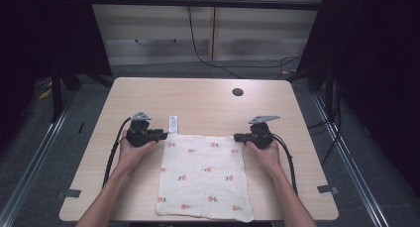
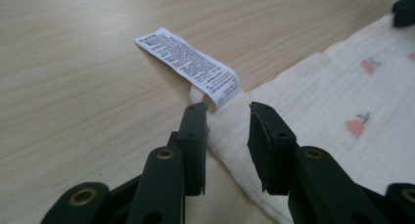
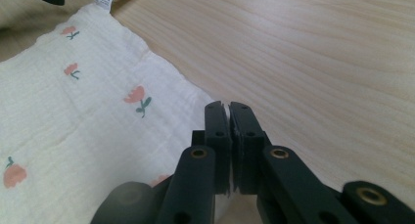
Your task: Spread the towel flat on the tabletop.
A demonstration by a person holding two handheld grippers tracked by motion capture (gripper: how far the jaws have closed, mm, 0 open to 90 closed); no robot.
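Observation:
A cream cloth (image 1: 203, 177) printed with small red flowers lies flat on the wooden table (image 1: 198, 95), its near edge at the table's front. A white care label (image 2: 191, 65) sticks out from its far left corner. My left gripper (image 2: 227, 111) is open, its jaws low on either side of that corner, just short of the label (image 1: 172, 123). My right gripper (image 3: 227, 106) is shut at the far right corner of the cloth (image 3: 73, 121), and a pale sliver of fabric shows between its jaws. In the high view, the left gripper (image 1: 166, 134) and right gripper (image 1: 236, 137) face each other across the far edge.
A round cable hole (image 1: 237, 92) sits in the table toward the far right. Bare wood extends beyond the cloth to the far edge. Tape marks (image 1: 327, 189) lie near the front corners. Dark curtains and a cabinet stand behind the table.

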